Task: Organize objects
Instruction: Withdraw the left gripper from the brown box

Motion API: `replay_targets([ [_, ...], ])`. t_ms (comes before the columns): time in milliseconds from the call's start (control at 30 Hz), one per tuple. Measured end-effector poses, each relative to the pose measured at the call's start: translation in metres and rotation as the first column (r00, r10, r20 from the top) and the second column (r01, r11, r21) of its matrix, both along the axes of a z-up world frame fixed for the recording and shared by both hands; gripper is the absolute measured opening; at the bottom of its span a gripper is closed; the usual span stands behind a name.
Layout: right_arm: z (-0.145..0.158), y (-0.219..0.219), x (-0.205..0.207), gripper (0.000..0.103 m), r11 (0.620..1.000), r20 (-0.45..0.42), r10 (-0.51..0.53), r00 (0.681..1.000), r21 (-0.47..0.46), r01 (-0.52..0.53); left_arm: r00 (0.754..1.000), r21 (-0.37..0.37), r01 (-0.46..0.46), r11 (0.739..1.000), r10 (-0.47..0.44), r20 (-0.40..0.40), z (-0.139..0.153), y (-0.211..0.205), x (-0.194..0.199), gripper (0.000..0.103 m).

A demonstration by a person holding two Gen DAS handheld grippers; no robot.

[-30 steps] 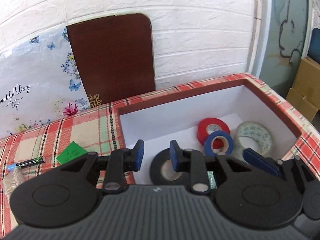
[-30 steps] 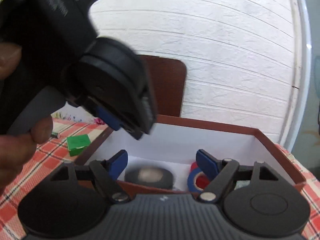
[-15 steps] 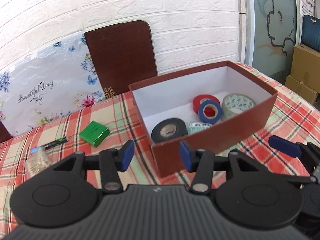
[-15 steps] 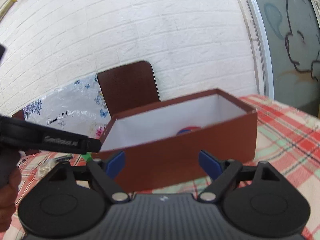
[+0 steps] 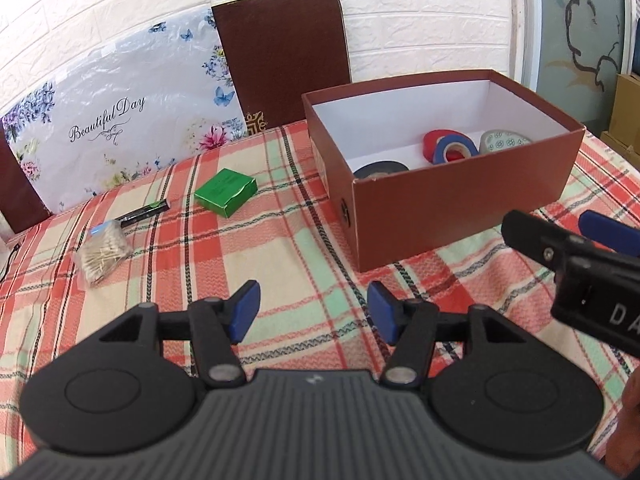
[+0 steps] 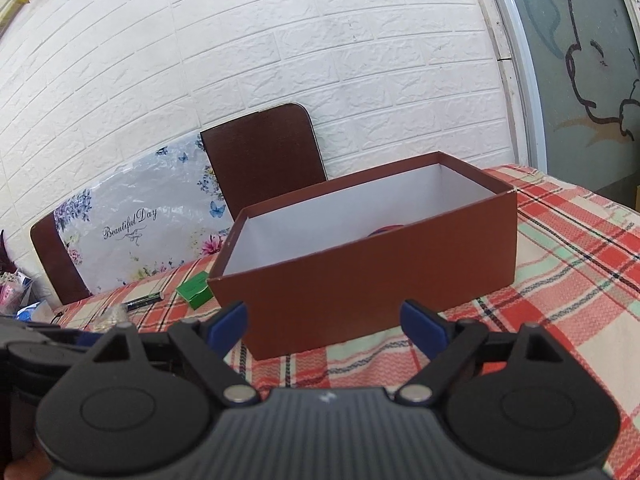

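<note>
The box (image 5: 460, 216) looks like matt brown cardboard, lined with smooth white paper. Under it lies a woven checked tablecloth (image 5: 280, 264) (rough, visibly threaded). The green packet (image 5: 225, 192) has a slight sheen, and the cotton swabs (image 5: 102, 254) sit in clear, crinkly plastic. The wall (image 6: 320, 60) is white, textured brick.

place: home dining room | evidence: plaid tablecloth (image 5: 280, 240) on counter, brown chair back (image 5: 284, 56), white brick wall (image 6: 280, 40), floral "Beautiful Day" sheet (image 5: 120, 120), cartoon mural (image 6: 592, 48)
</note>
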State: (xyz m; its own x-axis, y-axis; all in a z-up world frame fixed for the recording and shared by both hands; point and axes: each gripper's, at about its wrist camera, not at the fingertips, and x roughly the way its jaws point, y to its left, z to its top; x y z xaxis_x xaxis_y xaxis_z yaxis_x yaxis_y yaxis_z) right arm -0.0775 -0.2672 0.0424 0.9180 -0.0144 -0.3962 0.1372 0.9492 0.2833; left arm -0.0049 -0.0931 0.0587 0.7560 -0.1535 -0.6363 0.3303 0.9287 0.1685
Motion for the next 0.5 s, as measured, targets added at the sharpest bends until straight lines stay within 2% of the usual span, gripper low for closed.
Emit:
replay_targets([
  [500, -0.0068, -0.0051, 0.0049, 0.089, 0.999, -0.033, -0.007, 0.999, 0.031, 0.008, 0.999, 0.015, 0.013, 1.000, -0.012, -0.031, -0.0095, -0.0056, 0.0010, 0.064],
])
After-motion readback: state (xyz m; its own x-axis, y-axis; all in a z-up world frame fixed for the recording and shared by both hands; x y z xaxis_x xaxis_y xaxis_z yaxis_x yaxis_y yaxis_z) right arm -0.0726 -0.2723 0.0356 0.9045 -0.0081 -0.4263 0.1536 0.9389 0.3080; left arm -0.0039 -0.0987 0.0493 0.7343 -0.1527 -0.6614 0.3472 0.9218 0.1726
